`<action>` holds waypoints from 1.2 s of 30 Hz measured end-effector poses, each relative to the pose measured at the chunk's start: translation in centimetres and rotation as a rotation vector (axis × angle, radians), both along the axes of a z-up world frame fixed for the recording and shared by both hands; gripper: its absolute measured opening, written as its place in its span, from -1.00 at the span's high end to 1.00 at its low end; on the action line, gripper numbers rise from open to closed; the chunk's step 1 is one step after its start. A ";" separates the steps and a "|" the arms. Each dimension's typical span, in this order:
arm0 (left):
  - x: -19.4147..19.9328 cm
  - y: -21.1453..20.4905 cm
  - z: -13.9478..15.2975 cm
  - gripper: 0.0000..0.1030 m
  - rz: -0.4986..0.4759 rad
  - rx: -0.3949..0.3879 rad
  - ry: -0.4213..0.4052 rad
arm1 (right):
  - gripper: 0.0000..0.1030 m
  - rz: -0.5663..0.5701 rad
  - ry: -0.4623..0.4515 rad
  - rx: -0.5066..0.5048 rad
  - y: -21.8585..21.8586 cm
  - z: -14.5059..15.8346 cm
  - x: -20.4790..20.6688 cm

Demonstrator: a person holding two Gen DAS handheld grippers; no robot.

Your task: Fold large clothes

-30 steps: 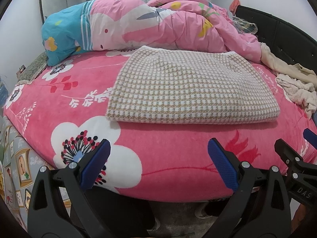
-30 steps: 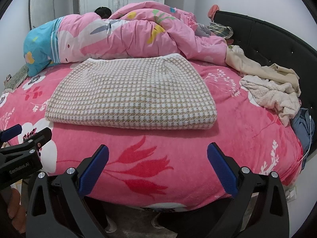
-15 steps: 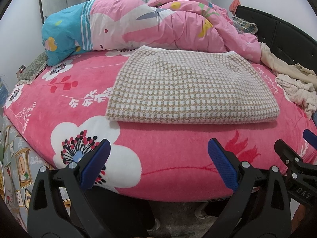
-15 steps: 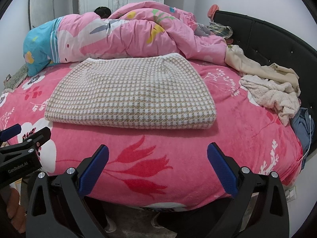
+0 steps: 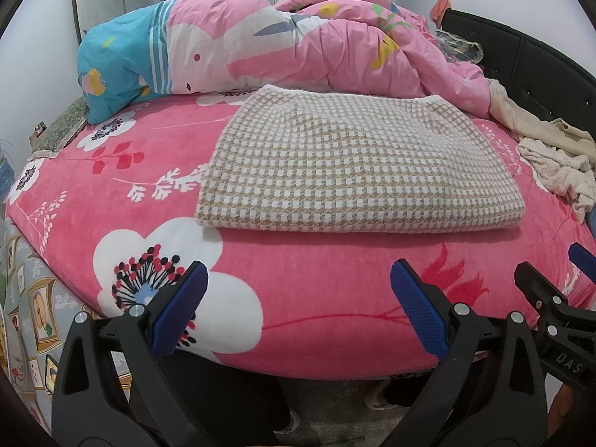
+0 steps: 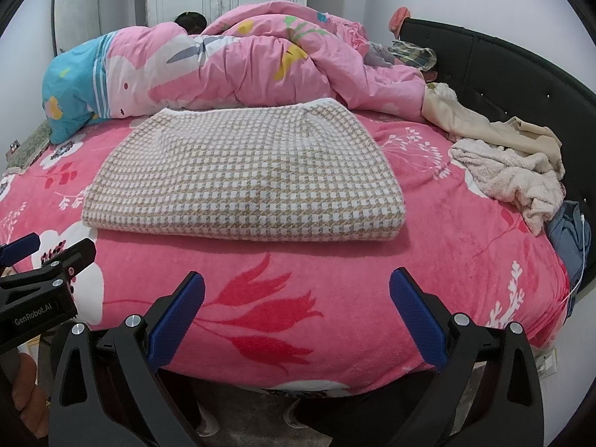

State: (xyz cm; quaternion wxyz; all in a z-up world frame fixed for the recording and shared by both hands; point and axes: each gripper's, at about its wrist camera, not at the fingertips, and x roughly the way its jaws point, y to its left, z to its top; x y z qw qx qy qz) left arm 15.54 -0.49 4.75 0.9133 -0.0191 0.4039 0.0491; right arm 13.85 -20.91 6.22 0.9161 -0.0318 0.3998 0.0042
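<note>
One folded beige-and-white houndstooth knit garment (image 5: 357,164) lies flat on the pink floral plush bedspread (image 5: 320,283), straight ahead of both claws and apart from them. Left gripper (image 5: 298,311) hangs wide and empty over the near edge of the bed; right gripper (image 6: 297,311) likewise gapes wide, holding nothing, just beside its partner. Beyond the garment a rumpled pink cartoon-print duvet (image 6: 231,70) is heaped along the far side. Off to the right of the claws, a crumpled cream fleecy cloth (image 6: 514,182) sits against the black padded headboard (image 6: 521,85).
</note>
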 end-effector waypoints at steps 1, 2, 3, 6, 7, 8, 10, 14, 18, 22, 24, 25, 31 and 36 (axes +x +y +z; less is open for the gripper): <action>0.0 0.0 0.0 -0.85 0.001 0.001 -0.001 | -0.88 0.001 0.001 0.000 0.0 0.0 0.0; 0.0 0.0 0.0 -0.85 0.001 0.000 -0.002 | -0.88 0.001 0.001 0.001 0.0 0.0 0.0; 0.0 0.0 0.0 -0.85 -0.001 0.000 -0.002 | -0.88 0.001 0.001 0.001 0.0 0.0 0.0; 0.0 -0.1 0.0 -0.85 -0.002 0.000 -0.001 | -0.88 0.001 0.001 0.002 0.0 0.0 0.0; 0.0 -0.1 0.0 -0.85 -0.002 0.001 -0.001 | -0.88 0.001 0.001 0.001 0.0 0.0 0.0; 0.0 -0.1 0.0 -0.85 -0.002 0.000 -0.001 | -0.88 0.000 0.000 0.001 0.0 0.0 0.0; 0.0 -0.1 0.0 -0.85 -0.003 0.002 -0.001 | -0.88 0.000 0.001 0.001 0.0 0.0 0.0; 0.0 -0.1 0.0 -0.85 -0.003 0.001 -0.002 | -0.88 0.000 0.001 0.000 0.0 0.0 0.0; 0.0 -0.1 0.1 -0.85 -0.003 0.001 -0.002 | -0.88 0.000 0.000 0.001 0.0 0.0 0.0; 0.0 -0.1 0.1 -0.85 -0.003 0.002 -0.002 | -0.88 0.000 0.001 0.000 0.1 0.0 0.0; 0.0 -0.1 0.1 -0.85 -0.002 0.001 -0.002 | -0.88 0.000 0.000 0.001 0.1 0.0 0.0; 0.0 -0.1 0.1 -0.85 -0.002 0.000 -0.002 | -0.88 0.001 0.000 0.001 0.1 0.0 0.0; 0.0 -0.1 0.3 -0.85 -0.002 0.002 -0.005 | -0.88 0.003 -0.002 -0.001 0.1 -0.1 0.1; 0.0 0.0 0.4 -0.85 -0.002 0.004 -0.005 | -0.88 0.007 -0.001 -0.001 0.2 0.0 0.2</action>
